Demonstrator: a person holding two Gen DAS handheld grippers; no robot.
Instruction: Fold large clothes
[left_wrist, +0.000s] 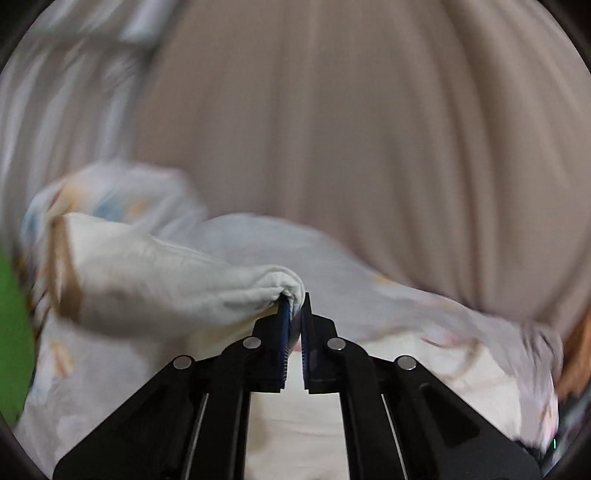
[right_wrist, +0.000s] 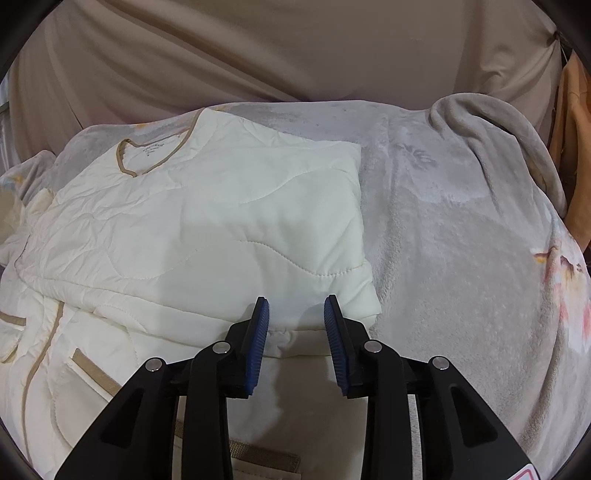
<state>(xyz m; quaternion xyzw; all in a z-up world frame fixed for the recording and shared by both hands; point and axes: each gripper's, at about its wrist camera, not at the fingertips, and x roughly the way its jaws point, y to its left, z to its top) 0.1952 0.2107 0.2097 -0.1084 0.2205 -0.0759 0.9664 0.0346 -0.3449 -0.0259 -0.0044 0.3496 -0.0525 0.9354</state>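
Note:
A cream quilted jacket (right_wrist: 207, 221) with tan trim lies partly folded on a grey fleece blanket (right_wrist: 461, 229); its collar is at the far left. Just above the jacket's near folded edge my right gripper (right_wrist: 296, 306) stands open, with nothing pinched between its blue pads. In the left wrist view, which is blurred, my left gripper (left_wrist: 295, 301) is shut on a bunched fold of the cream jacket (left_wrist: 166, 284), which stretches away to the left, lifted off the blanket (left_wrist: 424, 325).
A beige curtain (right_wrist: 258, 48) hangs behind the bed. The blanket bunches into a thick roll (right_wrist: 517, 147) at the far right, beside an orange cloth (right_wrist: 572, 147). A green shape (left_wrist: 13, 339) shows at the left edge of the left wrist view.

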